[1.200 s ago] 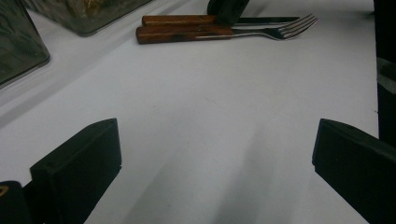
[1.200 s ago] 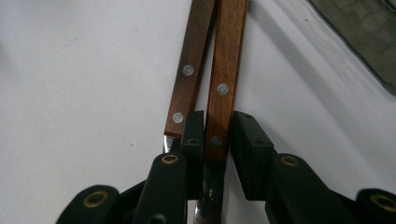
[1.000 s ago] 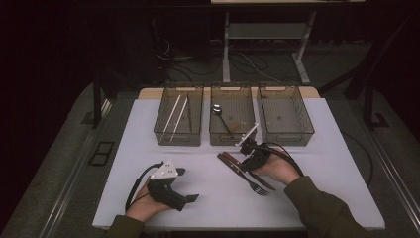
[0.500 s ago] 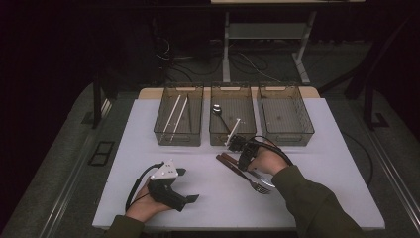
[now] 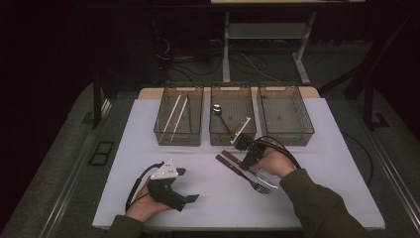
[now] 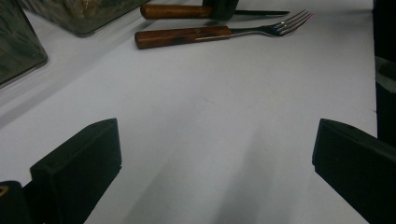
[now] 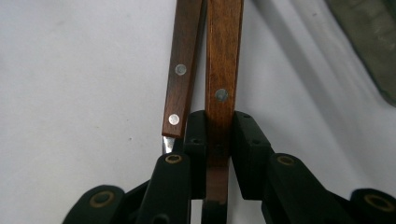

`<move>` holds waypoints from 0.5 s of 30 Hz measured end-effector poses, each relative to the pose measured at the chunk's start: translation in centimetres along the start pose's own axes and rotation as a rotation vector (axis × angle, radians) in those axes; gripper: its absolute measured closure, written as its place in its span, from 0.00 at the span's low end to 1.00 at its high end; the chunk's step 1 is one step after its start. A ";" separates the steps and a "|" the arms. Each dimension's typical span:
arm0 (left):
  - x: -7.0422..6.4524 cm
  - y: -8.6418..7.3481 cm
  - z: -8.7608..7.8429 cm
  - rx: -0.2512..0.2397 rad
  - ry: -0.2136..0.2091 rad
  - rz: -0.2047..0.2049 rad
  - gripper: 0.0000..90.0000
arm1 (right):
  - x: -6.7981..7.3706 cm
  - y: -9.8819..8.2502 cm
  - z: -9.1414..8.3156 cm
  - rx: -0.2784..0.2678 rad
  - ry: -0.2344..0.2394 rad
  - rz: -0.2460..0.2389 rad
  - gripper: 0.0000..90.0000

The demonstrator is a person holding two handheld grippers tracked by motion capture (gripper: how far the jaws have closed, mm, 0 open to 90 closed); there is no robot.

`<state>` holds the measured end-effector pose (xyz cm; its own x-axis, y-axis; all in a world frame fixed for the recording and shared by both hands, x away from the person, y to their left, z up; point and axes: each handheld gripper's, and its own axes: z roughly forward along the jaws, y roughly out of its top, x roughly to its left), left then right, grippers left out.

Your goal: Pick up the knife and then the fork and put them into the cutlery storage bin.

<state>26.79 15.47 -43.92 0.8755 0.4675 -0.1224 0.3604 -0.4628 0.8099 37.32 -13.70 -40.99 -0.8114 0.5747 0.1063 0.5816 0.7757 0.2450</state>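
The right claw (image 7: 218,140) clamped the knife's (image 7: 223,70) wooden handle on the surface (image 5: 198,198), not yet lifted toward the bins; the fork (image 5: 242,174) waited, left claw (image 6: 210,154) open

The left hand (image 5: 146,208) rests low at the near left, forearm coming in from the bottom edge; its left gripper (image 5: 194,198) lies level, pointing right, jaws spread wide with nothing between them; the right hand (image 5: 273,162) reaches forward, sleeve angled in from the lower right; the right gripper (image 7: 218,140) tips downward, its jaws narrowed and pressing from both sides.
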 end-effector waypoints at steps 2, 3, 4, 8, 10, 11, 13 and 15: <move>0.0 0.0 0.0 -0.002 0.001 0.000 0.00 | -0.2 -0.5 -0.5 -0.044 0.024 -0.001 0.85; 0.0 0.0 0.0 -0.002 0.002 0.000 0.00 | -0.4 -0.8 -0.7 -0.062 0.031 0.003 0.85; 0.1 0.0 0.0 -0.003 0.002 -0.002 0.00 | -0.5 -1.0 -1.0 -0.083 0.037 0.005 0.85; 0.1 0.0 0.0 -0.006 0.000 -0.002 0.00 | -0.9 -2.2 -1.9 -0.169 0.057 0.026 0.85; 0.1 0.0 0.0 -0.007 -0.002 -0.002 0.00 | -1.2 -2.9 -2.5 -0.218 0.066 0.028 0.85; 0.1 0.0 0.0 -0.008 -0.002 -0.003 0.00 | -1.4 -3.2 -2.7 -0.240 0.070 0.037 0.85; 0.1 0.0 0.0 -0.012 -0.005 -0.003 0.00 | -1.6 -3.8 -3.2 -0.282 0.072 0.035 0.85; 0.1 0.0 0.0 -0.015 -0.007 -0.005 0.00 | -1.9 -4.3 -3.6 -0.320 0.072 0.039 0.85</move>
<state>26.87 15.52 -43.89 0.8759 0.4644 -0.1308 0.3601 -0.4488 0.8178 36.11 -19.06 -38.82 -0.7978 0.5733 0.1867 0.5735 0.6259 0.5286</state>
